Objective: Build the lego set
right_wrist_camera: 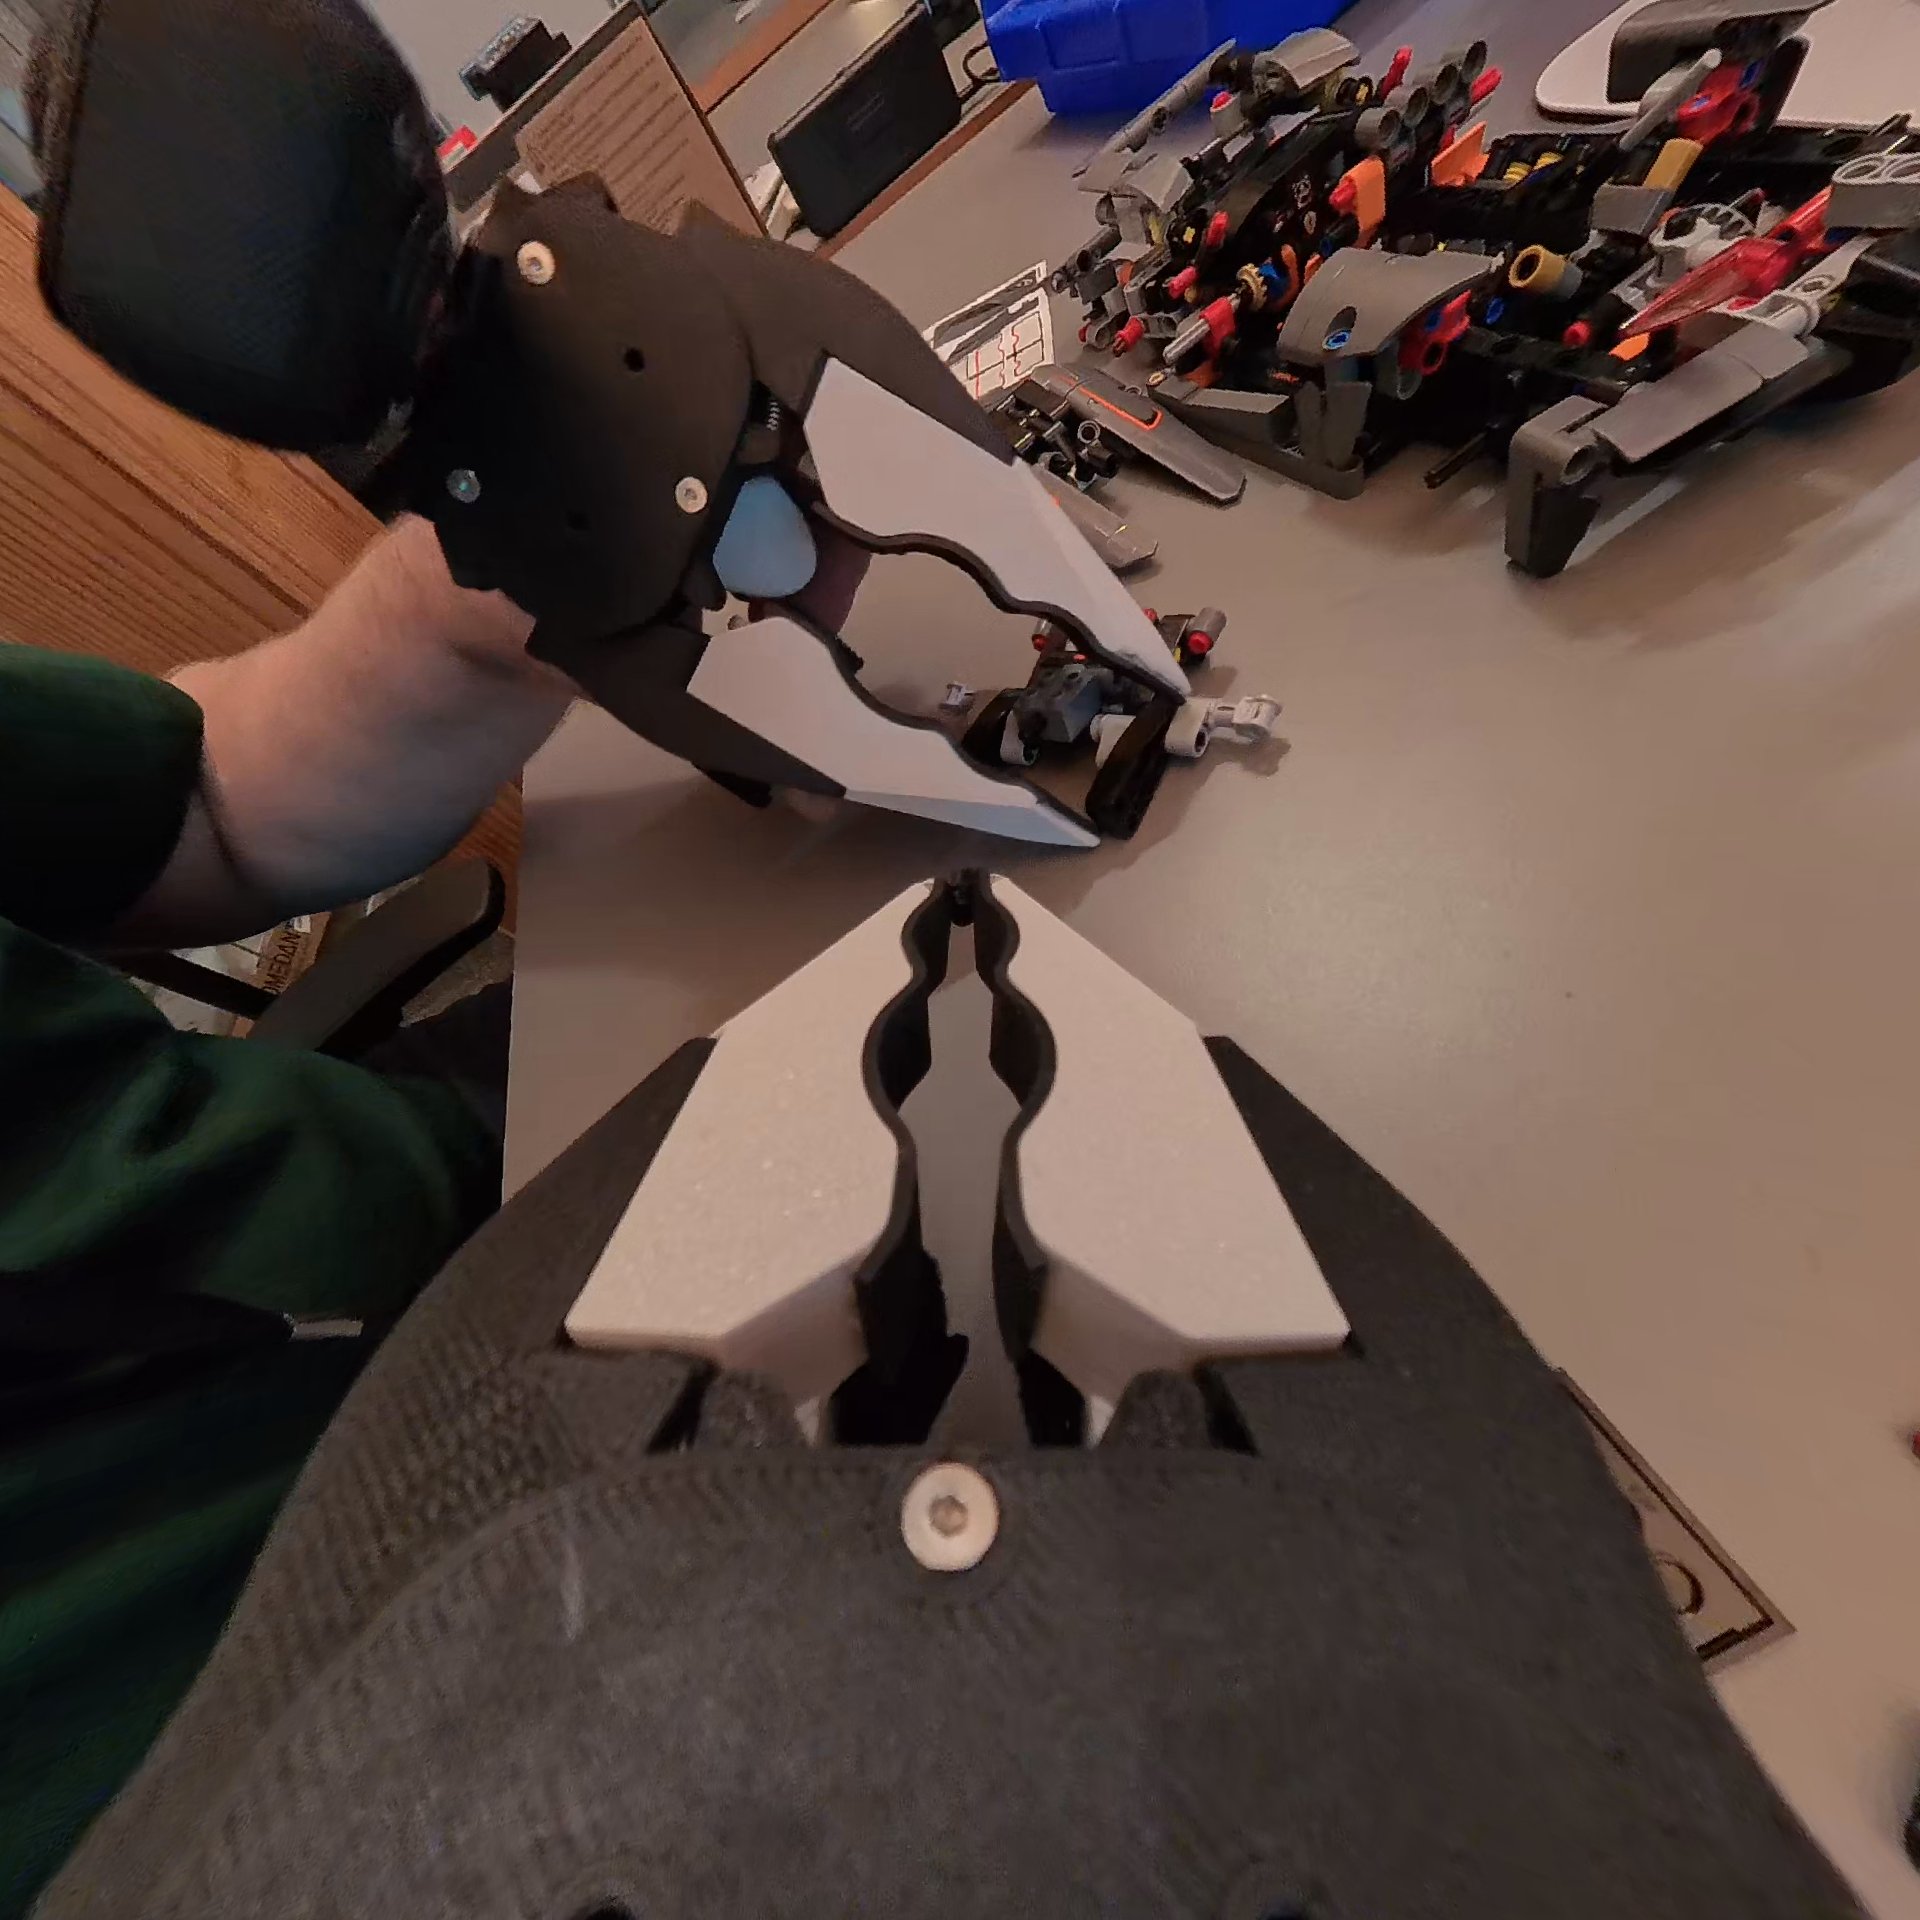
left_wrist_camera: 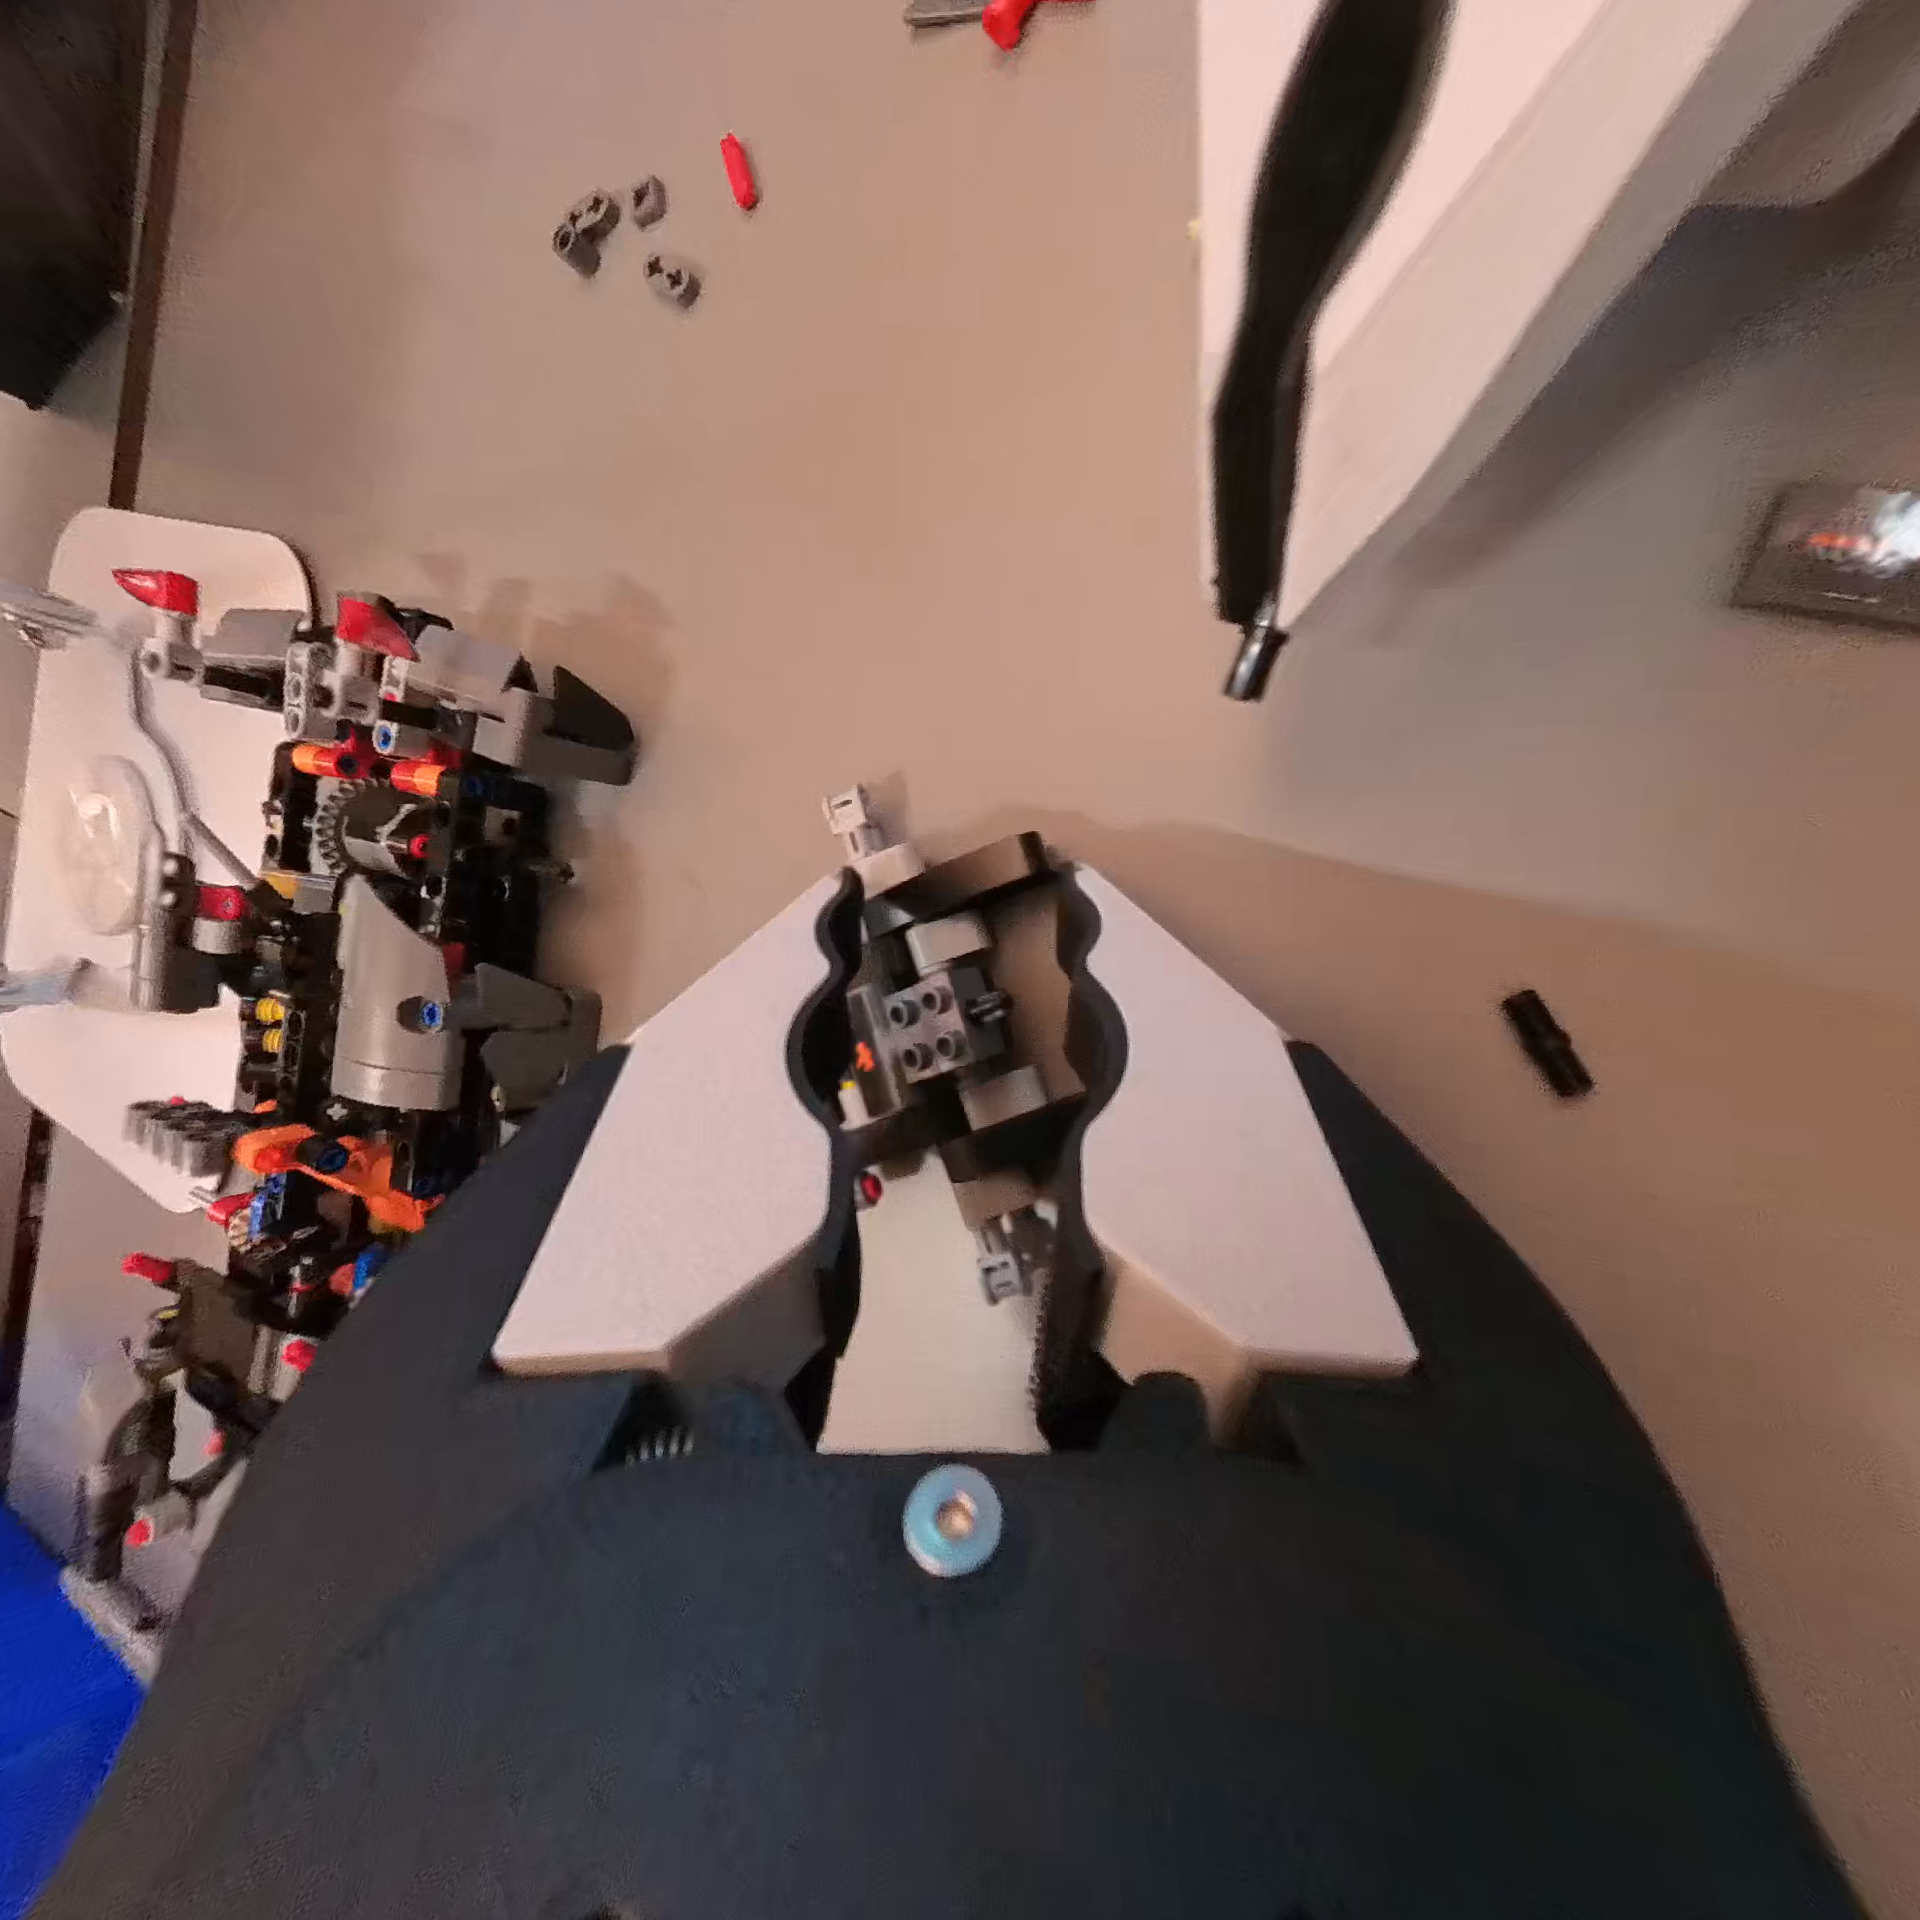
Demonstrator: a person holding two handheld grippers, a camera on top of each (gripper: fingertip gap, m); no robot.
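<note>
My left gripper (left_wrist_camera: 958, 883) is shut on a small grey and black lego sub-assembly (left_wrist_camera: 935, 1023) that rests on the table. In the right wrist view the left gripper (right_wrist_camera: 1138, 764) grips the sub-assembly (right_wrist_camera: 1070, 707) from the left, with a light grey connector sticking out past the tips. My right gripper (right_wrist_camera: 961, 891) is shut on a small black pin (right_wrist_camera: 963, 902) and hovers just in front of the left gripper. In the left wrist view the right gripper (left_wrist_camera: 1247, 613) comes in from the upper right with the pin (left_wrist_camera: 1252, 665) at its tip.
A large, part-built grey, black and red lego vehicle (left_wrist_camera: 384, 935) (right_wrist_camera: 1455, 281) lies on the table beyond. Loose grey pieces (left_wrist_camera: 623, 234), a red piece (left_wrist_camera: 740, 171) and a black piece (left_wrist_camera: 1548, 1044) lie scattered. There is a sticker sheet (right_wrist_camera: 997, 332), a blue bin (right_wrist_camera: 1122, 42) and a booklet (left_wrist_camera: 1839, 561). Some 7 cm of space lies between my two pairs of fingers.
</note>
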